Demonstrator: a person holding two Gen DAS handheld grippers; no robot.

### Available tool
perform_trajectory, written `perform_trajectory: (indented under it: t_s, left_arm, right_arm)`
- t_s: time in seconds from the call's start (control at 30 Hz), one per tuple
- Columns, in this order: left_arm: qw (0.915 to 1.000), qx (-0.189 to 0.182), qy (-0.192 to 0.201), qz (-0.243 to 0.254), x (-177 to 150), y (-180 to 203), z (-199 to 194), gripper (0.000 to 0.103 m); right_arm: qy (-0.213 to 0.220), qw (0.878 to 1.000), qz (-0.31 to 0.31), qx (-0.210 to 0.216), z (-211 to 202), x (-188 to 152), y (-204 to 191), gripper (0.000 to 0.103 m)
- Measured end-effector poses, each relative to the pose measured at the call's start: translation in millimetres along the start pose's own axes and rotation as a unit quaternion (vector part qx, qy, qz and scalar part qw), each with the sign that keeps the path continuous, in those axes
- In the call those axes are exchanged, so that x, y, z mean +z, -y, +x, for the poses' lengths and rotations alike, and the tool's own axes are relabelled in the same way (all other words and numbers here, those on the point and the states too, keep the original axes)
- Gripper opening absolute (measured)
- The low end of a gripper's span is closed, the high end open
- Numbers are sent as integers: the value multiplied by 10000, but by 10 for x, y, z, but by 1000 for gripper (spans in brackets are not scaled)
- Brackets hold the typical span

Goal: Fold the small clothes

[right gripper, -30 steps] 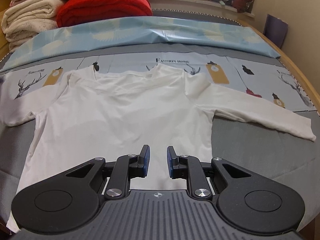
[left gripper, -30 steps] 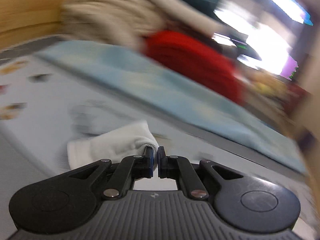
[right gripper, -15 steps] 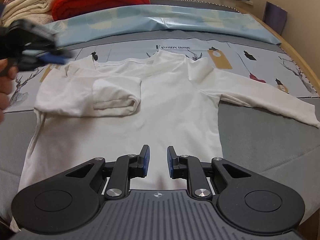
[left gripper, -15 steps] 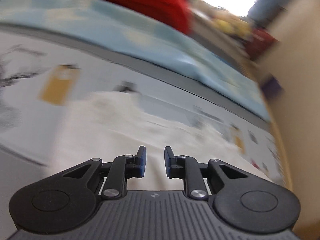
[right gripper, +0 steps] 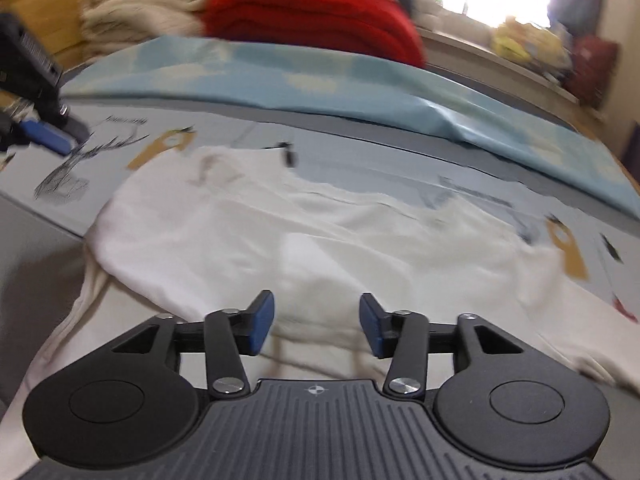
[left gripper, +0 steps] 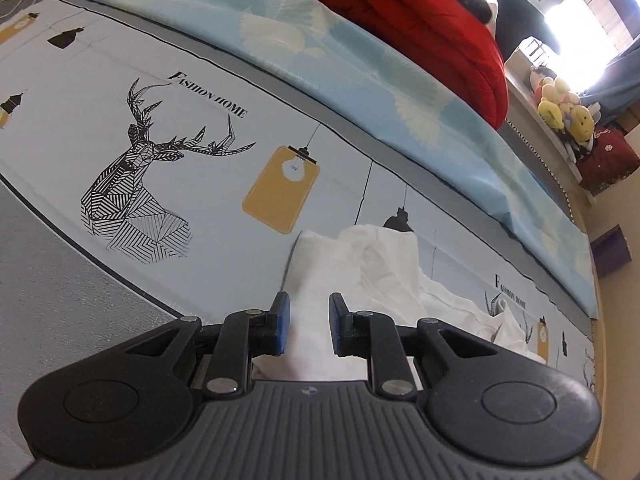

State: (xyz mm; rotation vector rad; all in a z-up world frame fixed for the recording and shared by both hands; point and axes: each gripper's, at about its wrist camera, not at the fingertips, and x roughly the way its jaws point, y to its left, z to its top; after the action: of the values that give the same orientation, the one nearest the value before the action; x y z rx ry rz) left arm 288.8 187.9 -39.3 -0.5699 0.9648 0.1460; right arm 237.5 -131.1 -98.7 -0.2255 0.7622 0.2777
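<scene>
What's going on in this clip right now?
A person with a two-finger gripper in each hand is folding a white long-sleeved cotton shirt on a printed bedsheet. One sleeve already lies folded across the body. The left gripper is open above the shirt's edge, holding nothing. The right gripper has just been opening over the middle of the shirt, nothing between its jaws.

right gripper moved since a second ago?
Yes. The right gripper has come forward and down over the white shirt, toward the red blanket, which looms larger. Its jaws have just been opening, nothing between them.
</scene>
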Motion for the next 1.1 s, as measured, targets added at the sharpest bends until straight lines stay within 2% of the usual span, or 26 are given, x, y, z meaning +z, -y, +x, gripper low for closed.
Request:
perform_trajectory:
  t_s: [0.07,0.13,0.17,0.2,0.23,0.3,0.37,0.4,0.47,0.53,0.57,0.63,0.7,0.8,0.93,1.1]
  left_arm:
    - [10000,20,-35,20,-14,10,31,21]
    - [10000,11,-64,58,-24,58,68,21]
    - [9999,7,-78,90,-39,86,90,21]
    - [9999,-3,-94,132,-50,122,115,21]
    - [9998,-14,-110,173,-59,154,134,21]
    - [9996,-44,-148,245,-78,218,172,21]
    - [9995,-58,-159,282,-94,263,194,21]
    - [9994,-59,-164,296,-102,283,203,21]
    - [9993,-57,-168,342,-117,317,226,21]
    - [9990,-21,-195,407,-135,342,257,21]
    - [9988,9,-218,440,-146,348,280,21]
    - [9984,75,-271,498,-171,359,332,21]
    - [9980,106,-328,524,-193,364,383,21]
    - [9977,118,-436,498,-227,378,466,24]
    - [9970,98,-595,486,-293,412,583,30]
    - [9939,293,-820,671,-411,461,779,52]
  right_arm:
    - [-257,9995,-177,33,219,-2,-127,50]
    - [-594,9974,-415,-18,378,-44,-209,43]
    - [-681,9962,-536,-71,415,-65,-221,37]
    - [-651,9961,-578,-115,416,-54,-205,17]
    - [-610,9968,-514,-108,395,-7,-148,6]
    - [-287,9996,-42,-39,258,123,67,6]
    - [353,9970,679,73,12,269,413,6]
    - [711,9918,1061,25,-127,317,620,6]
    - [1412,9699,1970,-225,-384,327,1135,6]
    - [1603,9446,2803,-593,-466,192,1621,6]
    - [1437,9333,3195,-784,-430,95,1866,6]
    - [1027,9188,3669,-1030,-314,-107,2217,6]
    - [704,9140,3843,-1094,-218,-242,2404,6]
    - [250,9134,3962,-902,-90,-364,2545,6]
    - [81,9125,4001,-853,-20,-391,2648,6]
    - [183,9011,4259,-791,-13,-415,2731,6]
